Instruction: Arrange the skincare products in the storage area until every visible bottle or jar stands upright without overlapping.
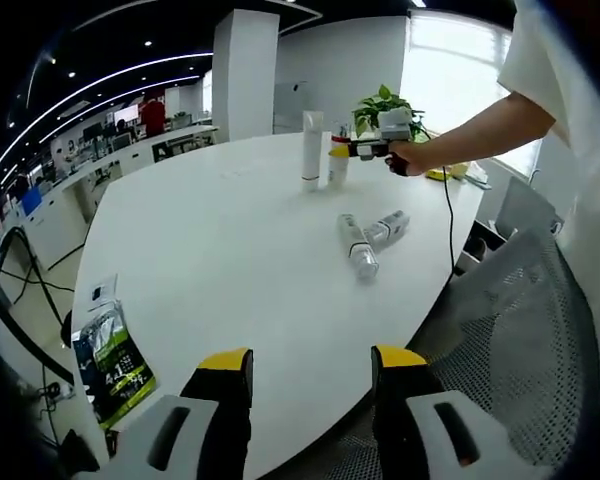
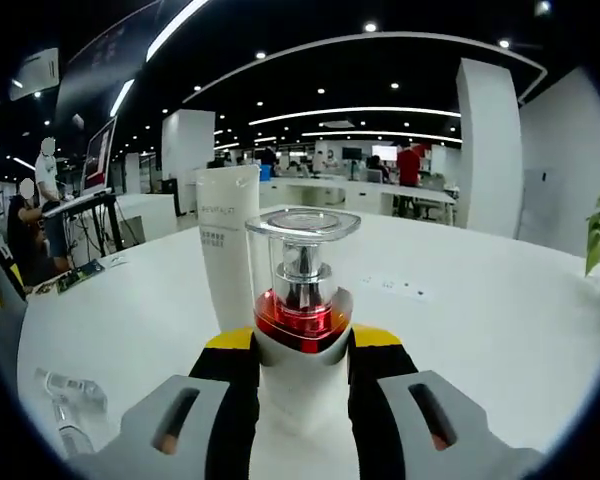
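- My right gripper (image 2: 302,355) clamps an upright pump bottle (image 2: 300,290); its base is hidden.
- A white tube (image 2: 229,240) stands just behind it.
- My left gripper (image 1: 311,365) hangs open, empty.
- Two bottles (image 1: 368,238) lie on the table (image 1: 210,240), labels unreadable.

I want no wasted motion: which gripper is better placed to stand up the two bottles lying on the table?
Probably left. The left gripper is open and free. The lying bottles are ahead of it. The right gripper is shut on the pump bottle.
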